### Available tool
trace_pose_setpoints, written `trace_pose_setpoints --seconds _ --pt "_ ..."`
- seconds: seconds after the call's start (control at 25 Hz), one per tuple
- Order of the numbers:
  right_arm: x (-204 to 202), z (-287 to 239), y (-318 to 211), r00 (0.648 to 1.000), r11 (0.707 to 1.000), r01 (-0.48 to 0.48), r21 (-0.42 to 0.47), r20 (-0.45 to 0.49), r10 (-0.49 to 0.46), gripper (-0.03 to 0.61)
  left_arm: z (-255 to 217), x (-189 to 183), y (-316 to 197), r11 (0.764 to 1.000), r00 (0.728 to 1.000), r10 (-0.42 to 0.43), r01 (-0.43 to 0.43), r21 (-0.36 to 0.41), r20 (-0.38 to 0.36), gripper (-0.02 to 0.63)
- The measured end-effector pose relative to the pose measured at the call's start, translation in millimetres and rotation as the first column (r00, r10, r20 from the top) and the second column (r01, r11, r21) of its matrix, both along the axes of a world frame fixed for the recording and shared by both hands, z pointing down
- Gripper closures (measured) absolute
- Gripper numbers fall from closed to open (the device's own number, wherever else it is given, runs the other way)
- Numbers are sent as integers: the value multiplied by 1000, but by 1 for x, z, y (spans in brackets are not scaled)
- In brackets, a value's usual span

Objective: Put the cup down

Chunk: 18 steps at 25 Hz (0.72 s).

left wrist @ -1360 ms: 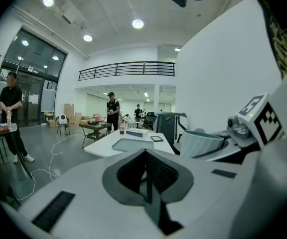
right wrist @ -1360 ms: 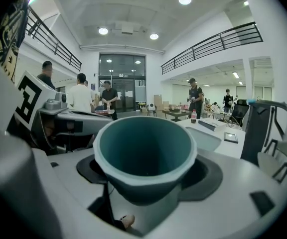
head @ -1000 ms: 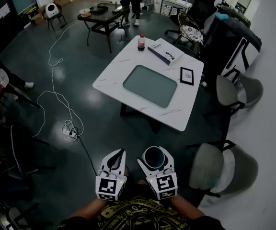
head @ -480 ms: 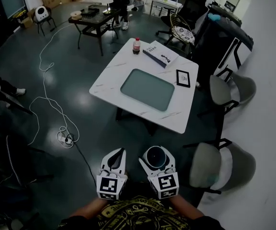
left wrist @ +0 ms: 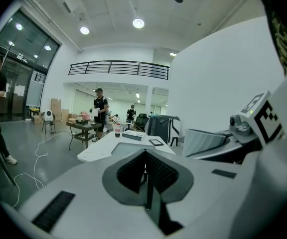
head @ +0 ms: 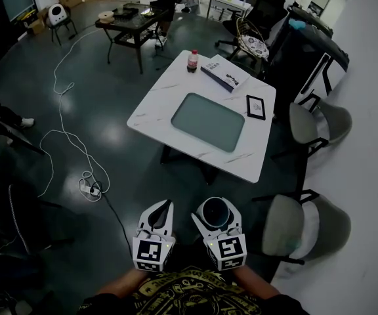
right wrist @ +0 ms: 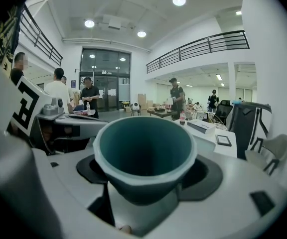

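Note:
A cup (head: 213,213), teal inside with a pale rim, sits upright between the jaws of my right gripper (head: 214,210), which is shut on it, low in the head view close to my body. In the right gripper view the cup (right wrist: 144,151) fills the middle and its mouth faces the camera. My left gripper (head: 165,207) is beside it on the left, its jaws shut with nothing between them; its closed pads (left wrist: 158,171) meet in a thin line. Both grippers are well short of the white table (head: 156,104), over the dark floor.
On the table lie a grey-green tray (head: 205,121), a bottle (head: 192,60), a book (head: 224,71) and a small framed picture (head: 256,107). Two grey chairs (head: 322,123) (head: 305,226) stand on the right. A white cable (head: 63,135) runs over the floor at left. A black table (head: 126,18) stands beyond.
Both grippers keep their places and the cup stays held. The head view has shifted slightly, so the table sits a little differently in the picture.

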State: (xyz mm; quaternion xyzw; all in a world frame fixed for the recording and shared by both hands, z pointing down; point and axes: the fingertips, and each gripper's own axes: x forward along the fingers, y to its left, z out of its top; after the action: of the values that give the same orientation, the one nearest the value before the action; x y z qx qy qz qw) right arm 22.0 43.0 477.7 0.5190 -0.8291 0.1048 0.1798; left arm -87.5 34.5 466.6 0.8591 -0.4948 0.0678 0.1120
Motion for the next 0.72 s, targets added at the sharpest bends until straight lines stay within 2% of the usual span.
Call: trace_pose_setpoints --seconds 0.24,0.36,0.72 --pt "-5 2 -9 1000 1000 6 -1 4 -6 202 1 -3 -9 1000 1000 -13 12 -15 -13 604" --pt "-5 7 -17 1000 1000 18 -10 12 -17 202 5 -4 -15 1000 1000 -19 19 -19 5 604" --pt "-1 4 -57 998 998 58 18 19 -59 202 4 3 -52 999 999 -47 47 -12 7 604"
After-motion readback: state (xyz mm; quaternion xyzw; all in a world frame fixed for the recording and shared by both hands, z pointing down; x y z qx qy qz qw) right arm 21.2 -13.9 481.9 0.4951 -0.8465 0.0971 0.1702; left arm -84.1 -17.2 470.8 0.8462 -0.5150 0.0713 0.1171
